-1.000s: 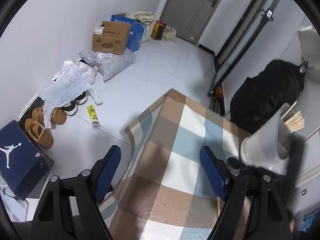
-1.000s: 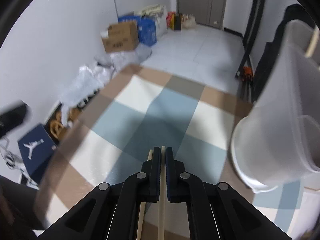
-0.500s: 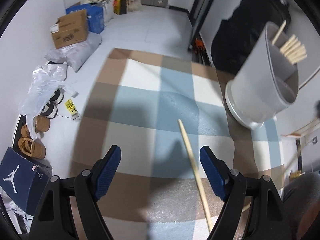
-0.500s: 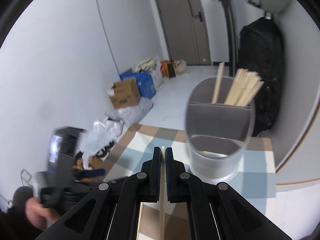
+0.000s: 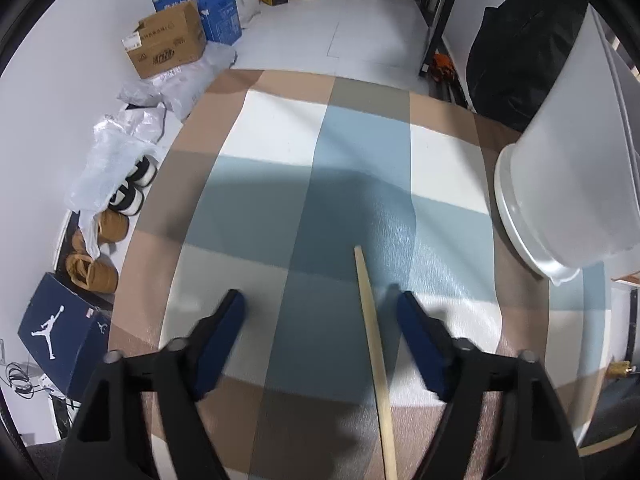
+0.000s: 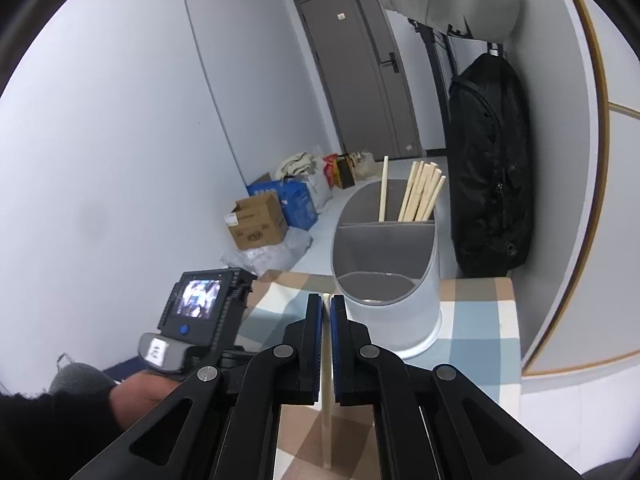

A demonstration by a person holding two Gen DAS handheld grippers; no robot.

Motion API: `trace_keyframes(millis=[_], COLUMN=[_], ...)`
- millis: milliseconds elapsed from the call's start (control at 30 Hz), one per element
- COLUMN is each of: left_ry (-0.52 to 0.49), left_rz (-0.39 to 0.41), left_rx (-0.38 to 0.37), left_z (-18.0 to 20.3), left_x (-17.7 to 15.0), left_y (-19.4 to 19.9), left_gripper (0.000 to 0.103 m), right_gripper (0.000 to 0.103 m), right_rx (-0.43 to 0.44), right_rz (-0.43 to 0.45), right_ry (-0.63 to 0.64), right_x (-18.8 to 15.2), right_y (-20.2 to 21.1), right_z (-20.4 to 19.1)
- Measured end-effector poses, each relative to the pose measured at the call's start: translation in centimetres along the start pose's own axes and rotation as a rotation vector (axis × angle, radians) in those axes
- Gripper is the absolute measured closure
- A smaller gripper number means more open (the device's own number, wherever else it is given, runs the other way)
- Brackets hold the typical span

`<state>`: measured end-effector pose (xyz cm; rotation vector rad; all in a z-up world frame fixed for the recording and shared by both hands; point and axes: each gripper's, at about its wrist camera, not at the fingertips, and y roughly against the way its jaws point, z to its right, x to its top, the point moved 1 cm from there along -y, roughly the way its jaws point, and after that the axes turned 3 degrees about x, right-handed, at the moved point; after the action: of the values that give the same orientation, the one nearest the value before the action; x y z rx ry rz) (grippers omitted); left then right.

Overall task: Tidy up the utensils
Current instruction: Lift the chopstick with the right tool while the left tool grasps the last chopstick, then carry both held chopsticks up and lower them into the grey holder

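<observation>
Chopstick point(image 6: 327, 380) clenched in right gripper point(image 6: 327, 312); left gripper point(image 5: 320, 320) spread, empty.
Loose pinch could let it pivot past the holder point(image 6: 386, 280) rim.

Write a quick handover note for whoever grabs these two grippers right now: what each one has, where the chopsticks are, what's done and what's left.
Right gripper: shut on one chopstick, raised in front of the holder.
Left gripper: open, holding nothing, low over the checked tablecloth.
The stick showing between the left fingers is probably the one the right gripper holds.
Done: a bundle of chopsticks and a single one stand in the holder's back compartment. The front compartment looks empty.
Left: drop the held chopstick in, likely into the back compartment with the others. No other loose utensils show on the cloth.
</observation>
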<state>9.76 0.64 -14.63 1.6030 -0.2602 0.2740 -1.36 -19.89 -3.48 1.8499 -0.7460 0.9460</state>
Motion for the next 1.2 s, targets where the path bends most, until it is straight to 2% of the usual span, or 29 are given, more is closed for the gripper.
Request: trace_keyframes(millis=[67, 100, 133, 167, 333, 533, 800, 1200], left_ry=[-0.011, -0.017, -0.021, -0.025, -0.032, 0.035, 0.073, 0.001], left_rz=[0.016, 0.024, 0.033, 0.031, 0.041, 0.098, 0.259, 0.442], left_rx=[0.003, 0.001, 0.002, -0.005, -0.034, -0.081, -0.17, -0.27], left_z=[0.5, 0.9, 1.1, 1.3, 1.9, 1.0, -0.4, -0.9], left_x=[0.1, 0.1, 0.2, 0.2, 0.2, 0.3, -0.1, 0.7], left_y=[0.1, 0.3, 0.5, 0.5, 0.3, 2.3, 7.4, 13.6], left_gripper=[0.049, 0.071, 0.098, 0.1, 0.101, 0.102, 0.102, 0.102], right_gripper=[0.1, 0.1, 0.1, 0.1, 0.1, 0.1, 0.1, 0.1], right_rx=[0.011, 0.013, 0.012, 0.01, 0.002, -0.004, -0.017, -0.037], right_rz=[0.007, 0.01, 0.015, 0.023, 0.05, 0.054, 0.085, 0.137], right_ry=[-0.021, -0.029, -0.033, -0.038, -0.049, -0.06, -0.023, 0.001], right_x=[-0.1, -0.1, -0.1, -0.1, 0.2, 0.5, 1.5, 4.8], right_y=[0.2, 0.4, 0.6, 0.8, 1.6, 1.7, 2.1, 2.9], right_z=[0.5, 0.6, 0.8, 1.0, 1.4, 1.7, 0.6, -0.6])
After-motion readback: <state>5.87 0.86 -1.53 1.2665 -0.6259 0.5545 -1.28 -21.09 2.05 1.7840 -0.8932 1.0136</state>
